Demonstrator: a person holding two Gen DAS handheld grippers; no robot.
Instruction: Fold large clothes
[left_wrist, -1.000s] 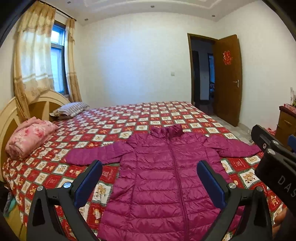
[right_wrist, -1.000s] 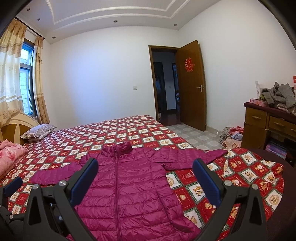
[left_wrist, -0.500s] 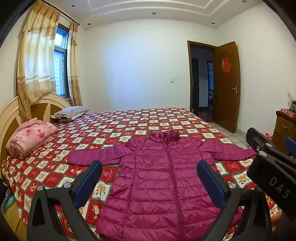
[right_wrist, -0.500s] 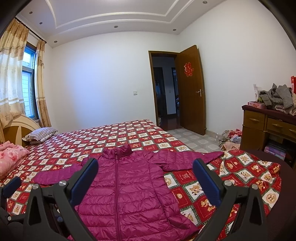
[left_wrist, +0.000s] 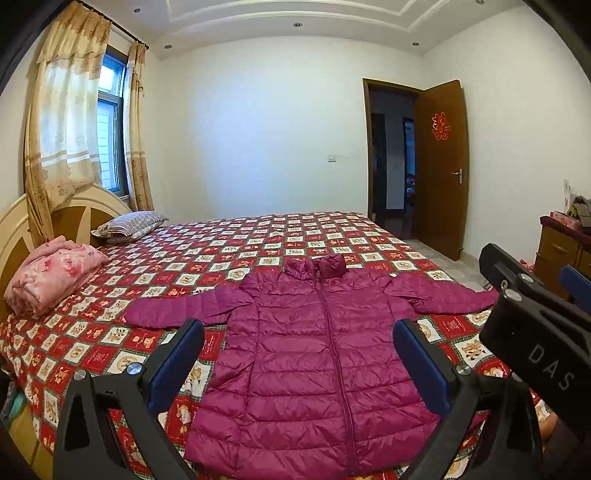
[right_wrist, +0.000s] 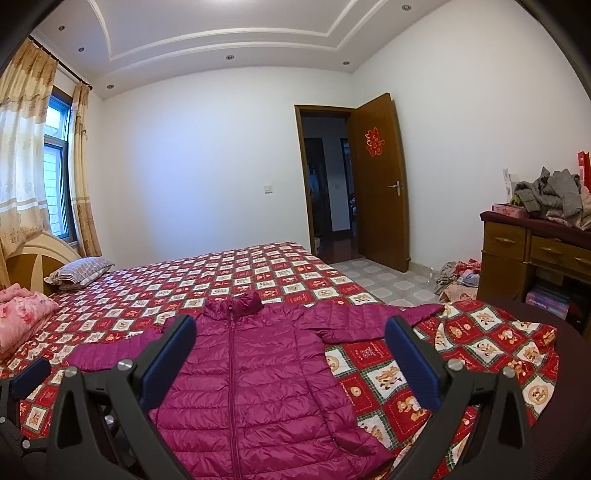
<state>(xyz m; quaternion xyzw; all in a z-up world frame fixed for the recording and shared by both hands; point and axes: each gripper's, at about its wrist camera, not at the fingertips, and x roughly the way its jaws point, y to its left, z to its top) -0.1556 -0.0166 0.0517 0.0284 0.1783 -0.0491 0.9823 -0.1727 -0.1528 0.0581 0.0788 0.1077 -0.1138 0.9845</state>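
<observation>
Both views have been tilted upward over the last second, so that more ceiling is seen and the jacket (left_wrist: 325, 354) now sits lower in each frame; the jacket itself has not been shifted.

No fold has been made yet. The jacket is laid flat on its back near the foot of the bed (left_wrist: 258, 236), zipped up, collar pointing toward the far side, with both sleeves stretched straight out to the sides. The whole of the folding is judged to remain: sleeves to be brought in across the body, then the body to be doubled over.

The left gripper (left_wrist: 297, 360) is held above the near edge of the bed, level with the lower half of the jacket, its blue-padded fingers (left_wrist: 177, 365) spread wide with nothing between them. The right gripper (right_wrist: 290, 356) is held just beside it to the right, over the jacket's right half and the bedcover, its fingers (right_wrist: 168, 363) likewise spread wide and empty. Neither gripper is touching the cloth. A pink folded quilt (left_wrist: 51, 277) and a striped pillow (left_wrist: 129, 225) are left well apart at the headboard end.
</observation>
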